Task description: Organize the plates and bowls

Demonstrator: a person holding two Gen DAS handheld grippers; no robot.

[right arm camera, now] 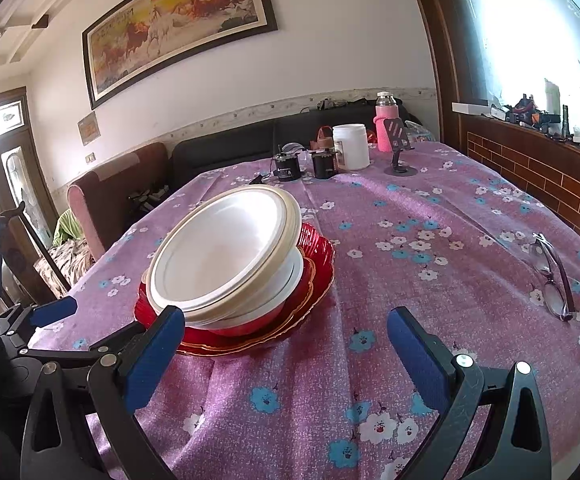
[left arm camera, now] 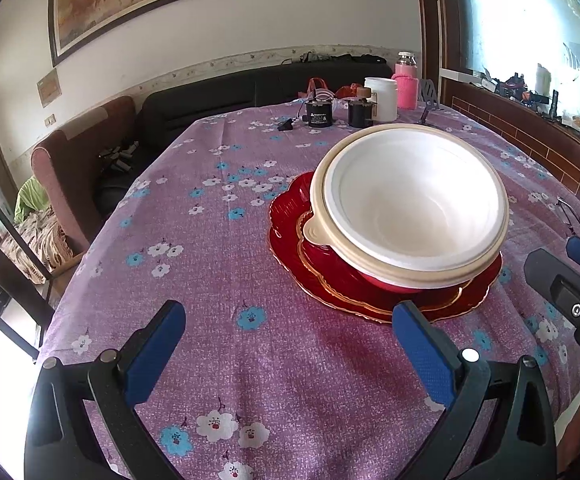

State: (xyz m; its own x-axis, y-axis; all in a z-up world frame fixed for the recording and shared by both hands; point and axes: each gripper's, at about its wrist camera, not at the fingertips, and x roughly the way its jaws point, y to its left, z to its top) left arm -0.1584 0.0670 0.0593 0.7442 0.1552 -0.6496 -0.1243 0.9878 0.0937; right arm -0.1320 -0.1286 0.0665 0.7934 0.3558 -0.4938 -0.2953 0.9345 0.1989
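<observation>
A red scalloped plate (left arm camera: pixel 290 232) with a gold edge lies flat on the desk (left arm camera: pixel 250 360), which wears a purple cloth with flowers. On the plate stands a red bowl (left arm camera: pixel 385 282), and inside it is a stack of white bowls; the top bowl (left arm camera: pixel 413 204) has a cream rim with a small tab that points to about 9 o'clock in the left view. The top bowl is empty and its mouth is tilted toward the cameras, not level.

In the left view the stack is at 1 o'clock from the left gripper (left arm camera: pixel 290 344); in the right view it is at 10 o'clock from the right gripper (right arm camera: pixel 286 344). Both pairs of blue fingers are spread wide and hold nothing; they hover above the cloth, near the plate.

At 12 o'clock, far on the desk, stand a white jar (right arm camera: pixel 351 146), a pink flask (right arm camera: pixel 386 120) and two black cans (right arm camera: pixel 286 167). Glasses (right arm camera: pixel 553 280) lie at 3 o'clock in the right view.
</observation>
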